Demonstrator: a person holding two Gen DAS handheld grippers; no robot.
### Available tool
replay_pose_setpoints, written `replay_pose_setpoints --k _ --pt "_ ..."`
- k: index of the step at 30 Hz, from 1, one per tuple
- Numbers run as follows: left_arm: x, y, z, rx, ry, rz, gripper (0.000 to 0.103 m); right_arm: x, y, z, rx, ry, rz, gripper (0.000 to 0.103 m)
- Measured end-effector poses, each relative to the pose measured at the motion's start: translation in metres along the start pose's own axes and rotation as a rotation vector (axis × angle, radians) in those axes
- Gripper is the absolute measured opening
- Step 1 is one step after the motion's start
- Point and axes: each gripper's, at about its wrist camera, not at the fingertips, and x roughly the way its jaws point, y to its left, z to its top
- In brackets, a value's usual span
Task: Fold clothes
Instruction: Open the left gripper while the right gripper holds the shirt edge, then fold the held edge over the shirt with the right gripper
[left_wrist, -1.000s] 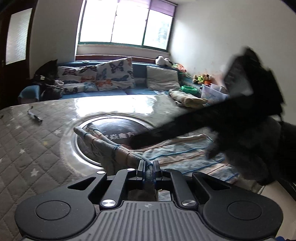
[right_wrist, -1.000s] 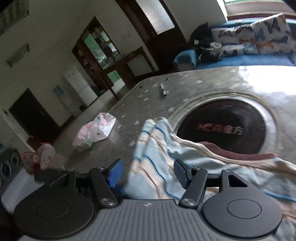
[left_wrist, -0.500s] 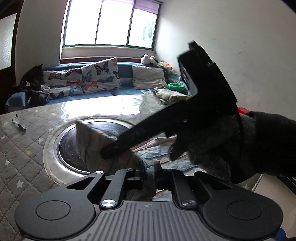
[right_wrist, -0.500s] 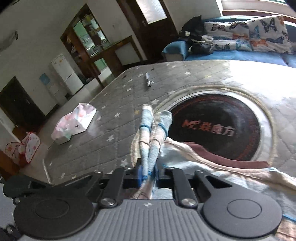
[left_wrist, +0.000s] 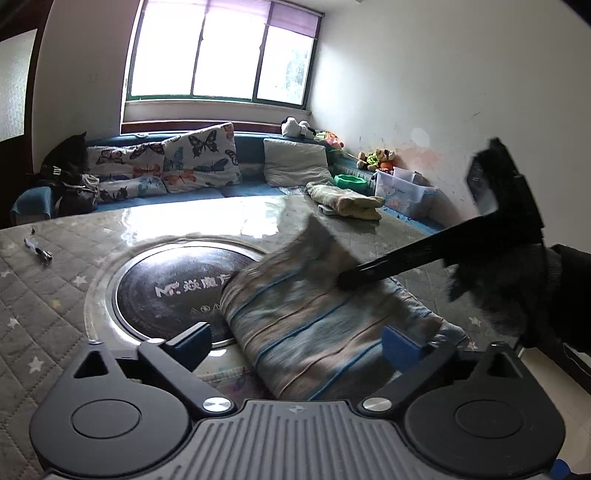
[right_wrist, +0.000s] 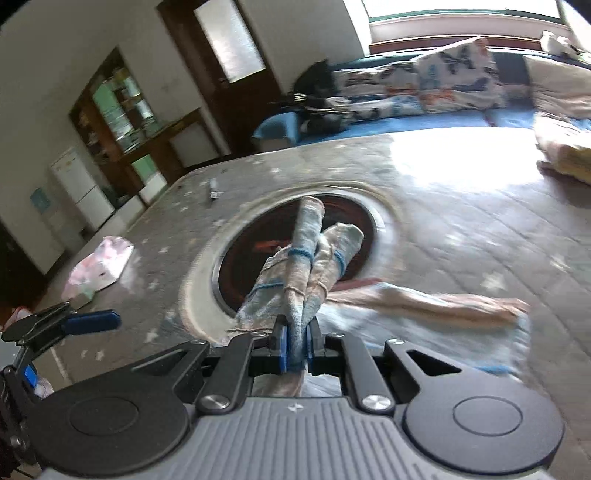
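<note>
Left claw (left_wrist: 295, 341) spread wide, blue pads well apart, nothing clamped between them. Striped garment (left_wrist: 314, 325) bunched in the gap between the open fingers, draped over the near edge of the round dark hob plate (left_wrist: 173, 291) set into the worktop (left_wrist: 44, 295). Blurred with motion, pale blue and beige bands running across the cloth. Right claw (right_wrist: 295, 345) shut tight on a gathered fold of the same garment (right_wrist: 306, 269), blue pads pressed against the cloth from both sides. Two rolled edges of fabric standing up out of the pinch, leaning away over the hob plate (right_wrist: 243, 266). Rest of the garment trailing off to the right across the quilted grey cover with star print, a pinkish-beige hem lying flat on it. Seen from the left wrist as a long black bar reaching in from the right, tip touching the top of the cloth, held by a dark-sleeved hand (left_wrist: 517, 288). Small pen-like object (left_wrist: 37, 251) lying far off on the worktop's left side. Folded yellowish cloth pile (left_wrist: 347, 201) at the far edge. Pink patterned tissue pack (right_wrist: 99, 266) resting near the worktop's left border. Blue sofa with butterfly cushions (left_wrist: 199, 162) behind, under the window.
</note>
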Motion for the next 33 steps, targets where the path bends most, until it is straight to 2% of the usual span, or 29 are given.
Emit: replay_pose_setpoints --k 5,12,19,26,33 --pt "0.011 0.002 -0.002 -0.009 0.028 -0.002 0.103 -0.017 -0.03 -0.014 0.047 -0.012 -0.072 0.009" --pt "0.023 0.0 -0.006 -0.013 0.064 0.011 0.103 -0.041 -0.058 -0.021 0.083 -0.05 -0.125 0.008" --pt "0.035 -0.004 -0.008 -0.017 0.099 0.009 0.103 -0.043 -0.083 -0.038 0.165 -0.058 -0.15 0.008" --pt "0.042 -0.005 -0.007 -0.01 0.123 0.013 0.103 -0.051 -0.087 -0.04 0.169 -0.094 -0.159 0.009" --pt "0.053 -0.002 -0.008 -0.008 0.154 0.021 0.103 -0.055 -0.1 -0.054 0.217 -0.095 -0.236 0.019"
